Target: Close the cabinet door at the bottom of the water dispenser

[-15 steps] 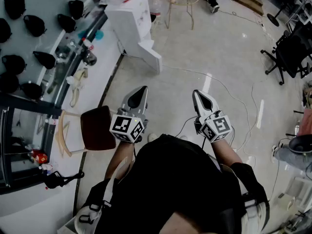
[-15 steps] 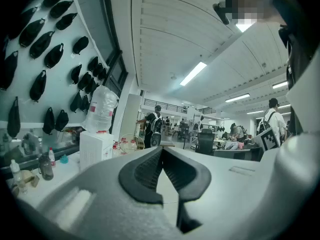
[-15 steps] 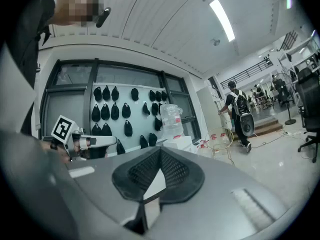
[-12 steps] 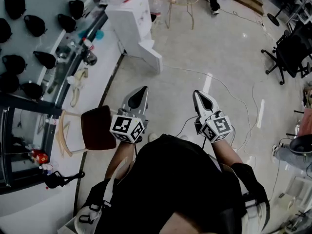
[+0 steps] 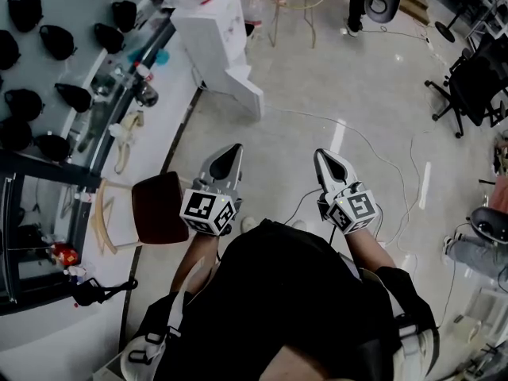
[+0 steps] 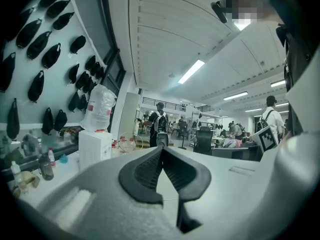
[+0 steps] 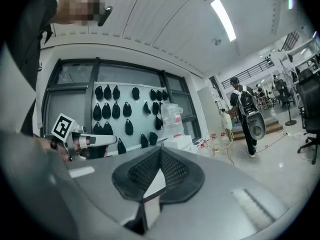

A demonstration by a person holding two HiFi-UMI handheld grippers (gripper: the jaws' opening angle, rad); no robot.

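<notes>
- White water dispenser (image 5: 208,30) with a water bottle (image 6: 99,109) on top stands by the wall-side counter. It is ahead and to the left of both grippers and well apart from them.
- Its cabinet door (image 5: 244,87) appears to be swung out from the low front of the body. The white panel juts on a slant toward the open floor, on the side nearer the person.
- Left gripper (image 5: 232,151) is held about level and points forward, its jaws pressed together with nothing between them. In the left gripper view the dispenser sits left of the jaw line.
- Right gripper (image 5: 325,154) is likewise closed tight and empty. Its own view puts the dispenser almost dead ahead, far off.
- Judged from the head view, the left gripper is the nearer of the two. The person probably needs to step closer first, then push the door's free edge up and left toward the dispenser body.
- A brown chair seat (image 5: 159,209) lies just beside the left gripper, off the line to the door.
</notes>
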